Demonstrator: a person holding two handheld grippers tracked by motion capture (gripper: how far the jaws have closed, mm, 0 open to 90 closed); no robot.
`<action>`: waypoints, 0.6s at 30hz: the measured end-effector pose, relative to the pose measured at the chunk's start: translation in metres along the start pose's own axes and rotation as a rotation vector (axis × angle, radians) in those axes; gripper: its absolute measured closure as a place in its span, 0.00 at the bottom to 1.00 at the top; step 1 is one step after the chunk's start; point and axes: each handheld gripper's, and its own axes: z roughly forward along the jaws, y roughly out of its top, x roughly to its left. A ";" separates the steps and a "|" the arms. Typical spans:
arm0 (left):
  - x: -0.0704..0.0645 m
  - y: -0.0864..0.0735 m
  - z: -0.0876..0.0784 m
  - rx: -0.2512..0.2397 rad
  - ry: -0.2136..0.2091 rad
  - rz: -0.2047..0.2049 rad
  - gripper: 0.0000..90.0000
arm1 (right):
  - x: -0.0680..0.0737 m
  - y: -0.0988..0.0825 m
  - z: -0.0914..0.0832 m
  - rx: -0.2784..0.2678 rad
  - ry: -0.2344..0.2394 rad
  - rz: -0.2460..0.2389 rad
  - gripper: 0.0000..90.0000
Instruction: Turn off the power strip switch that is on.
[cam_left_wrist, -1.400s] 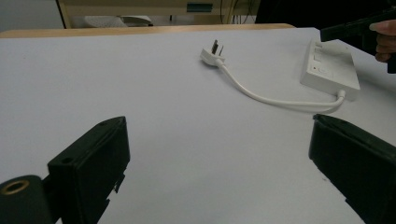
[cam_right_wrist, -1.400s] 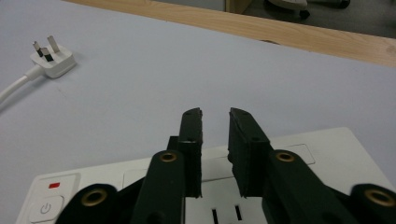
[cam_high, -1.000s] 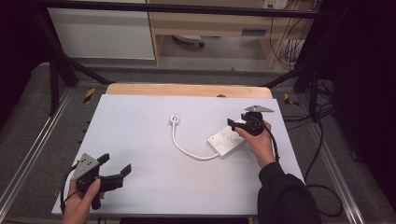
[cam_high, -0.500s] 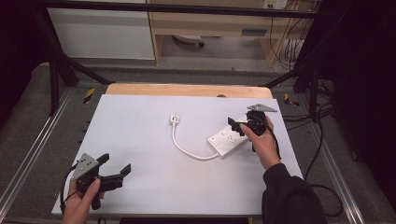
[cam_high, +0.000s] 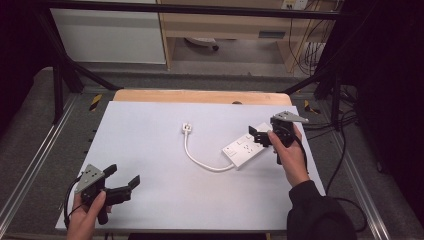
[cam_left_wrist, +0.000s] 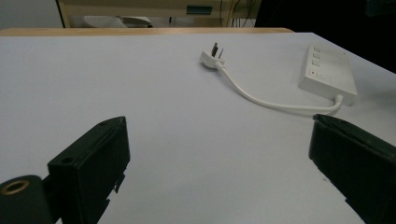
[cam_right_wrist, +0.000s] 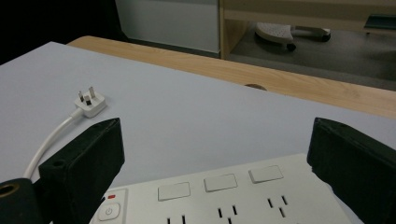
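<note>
White power strip lies right of centre on the white table, angled, far end toward the right gripper. Its short white cable loops left and up to the plug, which lies pins-up (three pins visible in the right gripper view) well apart from the strip.

Right gripper: jaws spread wide, straddling the strip's far end; nothing clamped. In the right gripper view the strip sits between the jaws, with switch buttons, socket slots and a red-marked power button at its near-left end. Since a second ago the right hand has moved slightly up and right along the strip, while the strip, cable and plug have not shifted.

Left gripper: jaws wide, empty, just above the table's near-left corner, same spot as before. Its view looks across bare table to the plug and strip.
</note>
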 end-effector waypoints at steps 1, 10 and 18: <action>0.000 0.000 0.000 0.000 -0.002 -0.001 0.06 | 0.000 0.000 -0.004 -0.002 0.005 -0.004 0.06; 0.001 0.000 -0.001 -0.001 0.000 -0.012 0.06 | -0.005 -0.007 -0.034 -0.041 0.019 -0.013 0.06; 0.001 -0.001 -0.001 -0.003 0.008 0.009 0.06 | -0.009 -0.018 -0.057 -0.073 0.009 -0.039 0.03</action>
